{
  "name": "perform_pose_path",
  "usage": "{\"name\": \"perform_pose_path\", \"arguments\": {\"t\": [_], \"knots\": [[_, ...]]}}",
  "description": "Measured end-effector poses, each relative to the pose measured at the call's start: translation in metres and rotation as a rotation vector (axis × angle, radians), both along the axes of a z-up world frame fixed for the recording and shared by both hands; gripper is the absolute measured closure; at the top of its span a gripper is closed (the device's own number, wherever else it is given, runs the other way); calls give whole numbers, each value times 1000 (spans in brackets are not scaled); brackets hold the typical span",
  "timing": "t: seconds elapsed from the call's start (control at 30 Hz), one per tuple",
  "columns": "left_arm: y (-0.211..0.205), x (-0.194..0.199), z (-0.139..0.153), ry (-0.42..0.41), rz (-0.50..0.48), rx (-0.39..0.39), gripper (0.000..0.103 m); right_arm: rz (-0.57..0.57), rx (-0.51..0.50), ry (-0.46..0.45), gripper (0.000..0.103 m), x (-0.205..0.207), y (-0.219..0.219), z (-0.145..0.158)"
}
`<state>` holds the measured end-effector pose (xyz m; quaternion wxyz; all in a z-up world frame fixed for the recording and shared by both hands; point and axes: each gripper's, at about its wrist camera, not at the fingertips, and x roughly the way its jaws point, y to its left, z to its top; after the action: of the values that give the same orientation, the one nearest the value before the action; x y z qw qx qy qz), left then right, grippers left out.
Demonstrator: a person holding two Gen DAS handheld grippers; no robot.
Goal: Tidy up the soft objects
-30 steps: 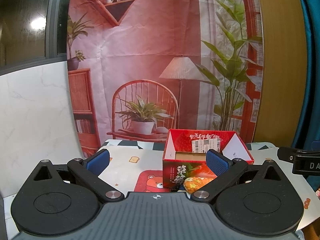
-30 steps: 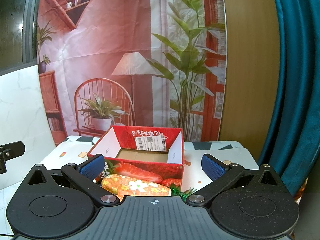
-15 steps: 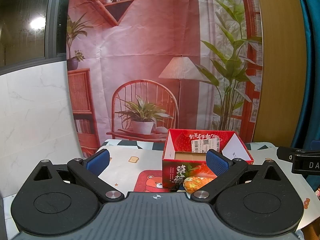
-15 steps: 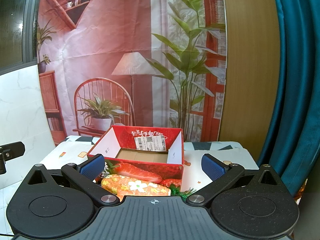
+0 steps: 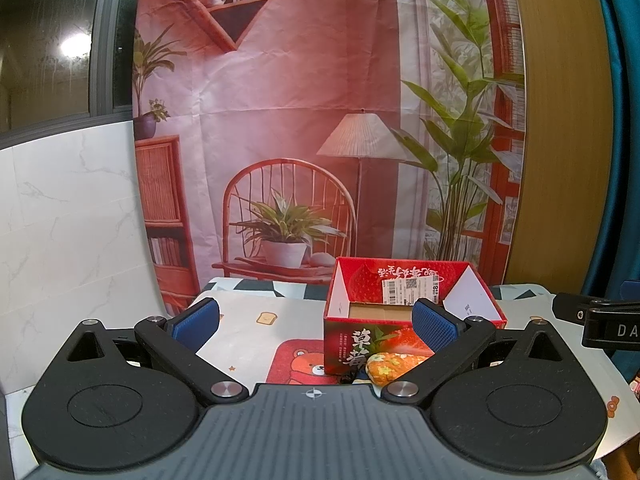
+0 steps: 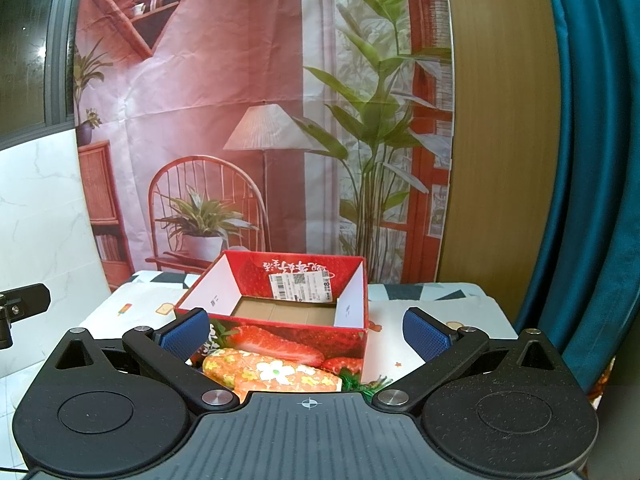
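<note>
Right gripper (image 6: 306, 330) has its jaws spread wide and empty, lined up over the orange flowered soft carrot toy (image 6: 272, 372), likely staged for a grab. Toy lies on the cartoon-print tablecloth (image 6: 424, 344), just against the front wall of the strawberry carton (image 6: 280, 330). Carton sits open-topped and looks empty, probably the drop spot. Left gripper (image 5: 316, 320) also spread, holding nothing, aimed left of the carton, so likely idle. Printed room backdrop (image 6: 224, 120) hangs behind.

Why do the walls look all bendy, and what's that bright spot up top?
Left wrist view: the fisheye lens curves straight edges near the sides; the bright spot is a lamp reflection in the dark window. Right wrist view: same bending, strongest at the curtain; the box in the middle stays sharp.
</note>
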<state>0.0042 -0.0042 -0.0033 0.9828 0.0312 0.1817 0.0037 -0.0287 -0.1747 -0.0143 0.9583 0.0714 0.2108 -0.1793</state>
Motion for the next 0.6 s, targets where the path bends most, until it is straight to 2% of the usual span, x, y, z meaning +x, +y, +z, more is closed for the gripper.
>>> {"name": "perform_pose_path", "arguments": {"t": [0.6], "knots": [[-3,2,-3,16,-1,-2,0,4,3,-1,0,0,1,-2]]}}
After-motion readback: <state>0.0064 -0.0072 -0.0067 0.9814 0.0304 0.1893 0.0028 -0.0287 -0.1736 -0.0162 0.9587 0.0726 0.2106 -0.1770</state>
